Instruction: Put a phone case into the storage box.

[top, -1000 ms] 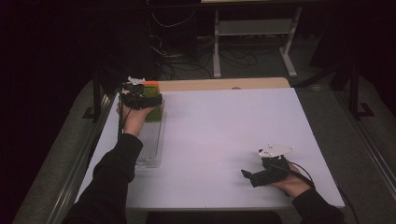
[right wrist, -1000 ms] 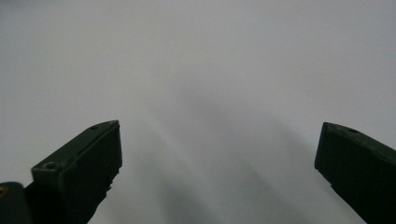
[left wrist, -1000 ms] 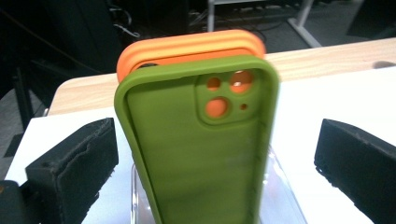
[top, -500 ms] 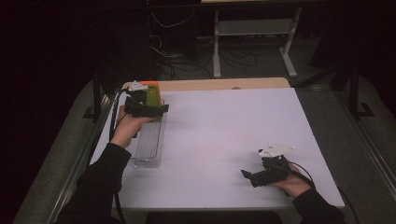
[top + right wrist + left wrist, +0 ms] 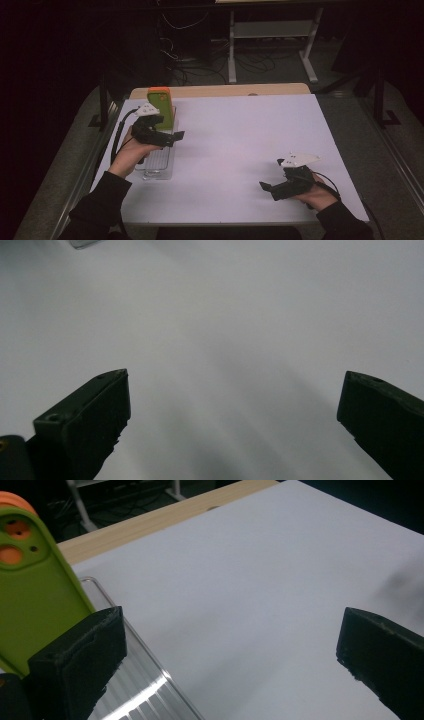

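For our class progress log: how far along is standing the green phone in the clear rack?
Done: the green phone stands upright at the far end of the clear rack. In hand: nothing; the left gripper is open beside the phone, apart from it. The right gripper rests open near the white table edge. Left: apparently only withdrawing.

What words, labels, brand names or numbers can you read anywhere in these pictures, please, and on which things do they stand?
None: no text can be read in any view.
Green phone case: plain back with orange camera holes, no logo or lettering.
Clear ridged tray: no label.
White table top: blank.
Left gripper and right gripper: black jaws and grey plates, no marking legible.
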`<state>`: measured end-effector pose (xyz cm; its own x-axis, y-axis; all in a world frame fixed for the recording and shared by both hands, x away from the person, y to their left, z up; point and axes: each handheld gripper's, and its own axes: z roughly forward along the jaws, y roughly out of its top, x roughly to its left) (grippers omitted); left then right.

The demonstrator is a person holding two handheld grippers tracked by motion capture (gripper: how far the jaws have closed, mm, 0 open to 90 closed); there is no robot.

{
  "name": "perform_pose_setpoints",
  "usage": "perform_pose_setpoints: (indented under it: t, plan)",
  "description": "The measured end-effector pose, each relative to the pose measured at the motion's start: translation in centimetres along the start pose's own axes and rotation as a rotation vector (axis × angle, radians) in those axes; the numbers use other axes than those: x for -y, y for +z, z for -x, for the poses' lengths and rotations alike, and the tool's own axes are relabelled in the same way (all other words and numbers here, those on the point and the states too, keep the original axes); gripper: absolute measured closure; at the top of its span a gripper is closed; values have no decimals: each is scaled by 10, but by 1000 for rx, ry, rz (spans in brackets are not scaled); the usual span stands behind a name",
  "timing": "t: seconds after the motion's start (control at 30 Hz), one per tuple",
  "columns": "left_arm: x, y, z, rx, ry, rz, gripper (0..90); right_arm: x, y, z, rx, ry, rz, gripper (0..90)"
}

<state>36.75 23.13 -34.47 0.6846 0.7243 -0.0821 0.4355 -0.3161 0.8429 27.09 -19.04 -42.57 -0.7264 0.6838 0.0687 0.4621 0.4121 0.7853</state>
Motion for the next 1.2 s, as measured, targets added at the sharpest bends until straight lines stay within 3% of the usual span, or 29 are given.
perform_pose_setpoints:
  t: [0.33,0.5,0.63,1.0,1.2]
  plan:
    - [24,-6,14,53,53,-22,0,-8,-6,2,-7,-9,28,0]
    - [36,-10,22,56,95,-27,0,-10,-8,4,-6,-6,47,0]
    - [48,-14,27,74,106,-25,0,-12,-10,4,-5,-7,53,0]
    - [80,-26,32,105,87,-15,0,-14,-12,3,-10,2,65,0]
    - [85,-28,33,120,92,-25,0,-14,-12,3,-11,-3,68,0]
